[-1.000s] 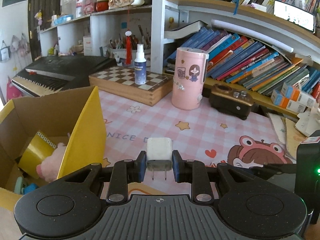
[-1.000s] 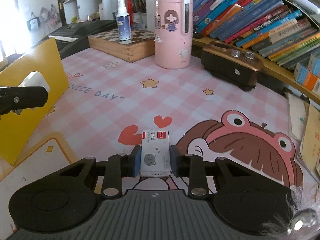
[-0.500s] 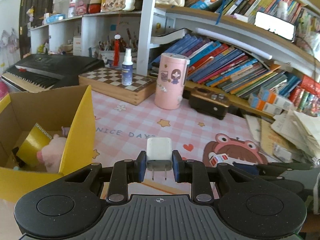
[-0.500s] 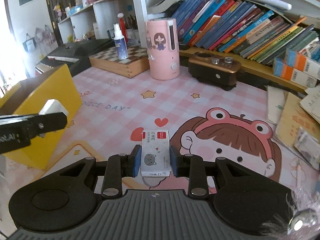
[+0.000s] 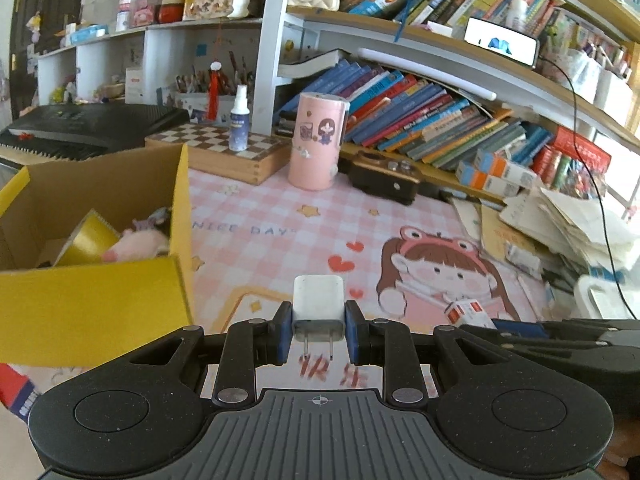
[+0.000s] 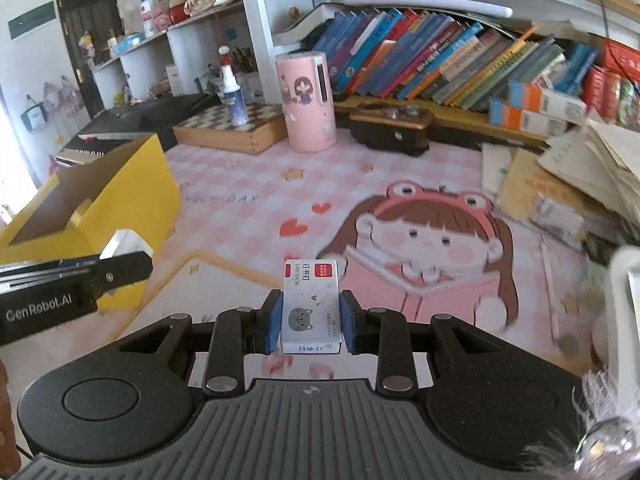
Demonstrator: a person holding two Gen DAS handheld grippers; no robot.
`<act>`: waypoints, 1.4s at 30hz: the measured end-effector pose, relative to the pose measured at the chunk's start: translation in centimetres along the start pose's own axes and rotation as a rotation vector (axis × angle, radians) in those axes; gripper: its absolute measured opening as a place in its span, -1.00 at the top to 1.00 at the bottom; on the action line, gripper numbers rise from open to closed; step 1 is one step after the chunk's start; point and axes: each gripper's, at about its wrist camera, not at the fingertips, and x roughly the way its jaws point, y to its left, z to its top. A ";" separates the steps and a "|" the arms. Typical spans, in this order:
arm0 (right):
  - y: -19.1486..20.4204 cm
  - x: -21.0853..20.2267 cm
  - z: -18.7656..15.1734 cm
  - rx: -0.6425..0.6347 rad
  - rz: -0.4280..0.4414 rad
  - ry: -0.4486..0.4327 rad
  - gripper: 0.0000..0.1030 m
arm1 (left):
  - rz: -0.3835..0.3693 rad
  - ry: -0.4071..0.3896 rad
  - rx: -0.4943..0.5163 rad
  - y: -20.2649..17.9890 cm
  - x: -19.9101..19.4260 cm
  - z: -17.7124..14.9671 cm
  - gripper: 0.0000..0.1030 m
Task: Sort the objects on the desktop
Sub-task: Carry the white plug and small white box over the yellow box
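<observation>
My left gripper is shut on a white plug adapter, prongs pointing back at the camera, held above the pink desk mat to the right of the yellow cardboard box. The box holds a yellow tape roll and a pink plush toy. My right gripper is shut on a small white staples box with a cat picture, held above the mat. The left gripper and its adapter show at the left of the right wrist view, next to the yellow box.
A pink cylinder, a wooden chessboard box with a spray bottle, a dark brown device and a keyboard stand at the back. Leaning books fill the shelf. Stacked papers lie at the right.
Both grippers have pulled back and risen with their objects still held. The yellow box now sits closer and lower left in the left wrist view.
</observation>
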 end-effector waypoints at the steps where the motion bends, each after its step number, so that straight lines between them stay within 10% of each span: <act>1: 0.4 -0.3 -0.5 -0.001 -0.005 0.005 0.46 | -0.007 0.006 0.003 0.3 -0.4 -0.3 0.52; 42: 13.9 -8.3 -10.6 0.016 -0.033 0.050 0.46 | -0.103 0.058 0.037 8.2 -11.3 -8.3 0.52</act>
